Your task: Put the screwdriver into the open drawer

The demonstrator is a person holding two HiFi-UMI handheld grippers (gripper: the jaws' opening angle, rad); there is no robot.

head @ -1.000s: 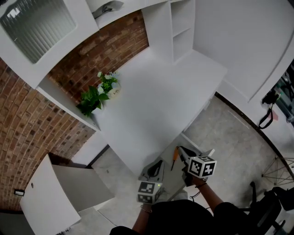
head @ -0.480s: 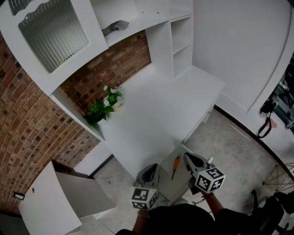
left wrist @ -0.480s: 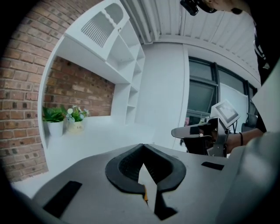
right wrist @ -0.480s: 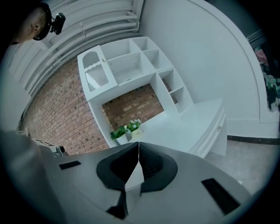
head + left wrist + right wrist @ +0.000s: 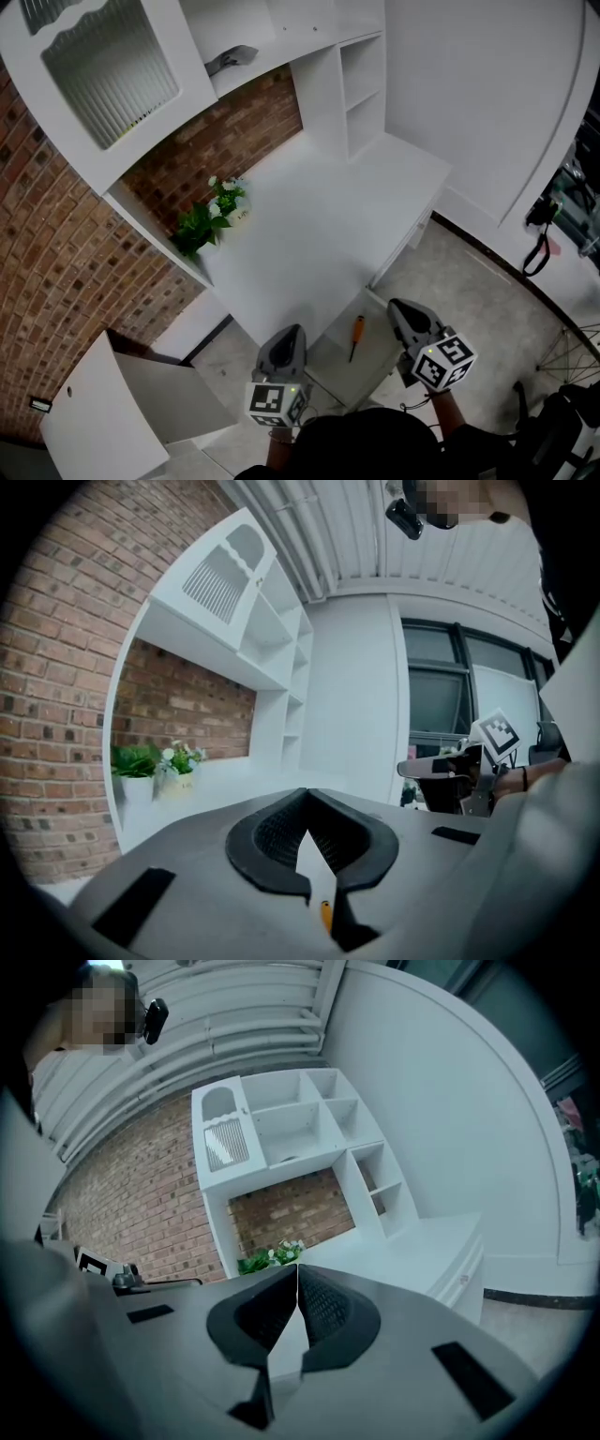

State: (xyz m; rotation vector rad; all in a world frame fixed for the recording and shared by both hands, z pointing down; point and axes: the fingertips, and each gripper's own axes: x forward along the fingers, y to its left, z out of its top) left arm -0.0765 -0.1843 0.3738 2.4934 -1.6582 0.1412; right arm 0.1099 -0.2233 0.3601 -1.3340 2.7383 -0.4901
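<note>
The screwdriver (image 5: 355, 336), orange-handled with a dark shaft, lies in the open white drawer (image 5: 377, 354) under the desk's front edge. My left gripper (image 5: 286, 334) hovers just left of the drawer, jaws shut and empty. My right gripper (image 5: 399, 308) hangs over the drawer's right side, jaws shut with nothing in them. In the left gripper view the jaw tips of the left gripper (image 5: 305, 801) meet, and a bit of the orange handle (image 5: 325, 914) shows below them. The right gripper view shows the right gripper (image 5: 297, 1275) with its pads pressed together, pointing level at the desk.
A white desk (image 5: 309, 234) with shelving (image 5: 361, 75) stands against a brick wall (image 5: 56, 253). Two small potted plants (image 5: 214, 211) sit at its back left. A white cabinet door (image 5: 98, 408) hangs open at lower left. A bicycle wheel (image 5: 577, 361) is at right.
Both grippers have risen and drawn apart, away from the drawer. The screwdriver stays lying in the drawer.
</note>
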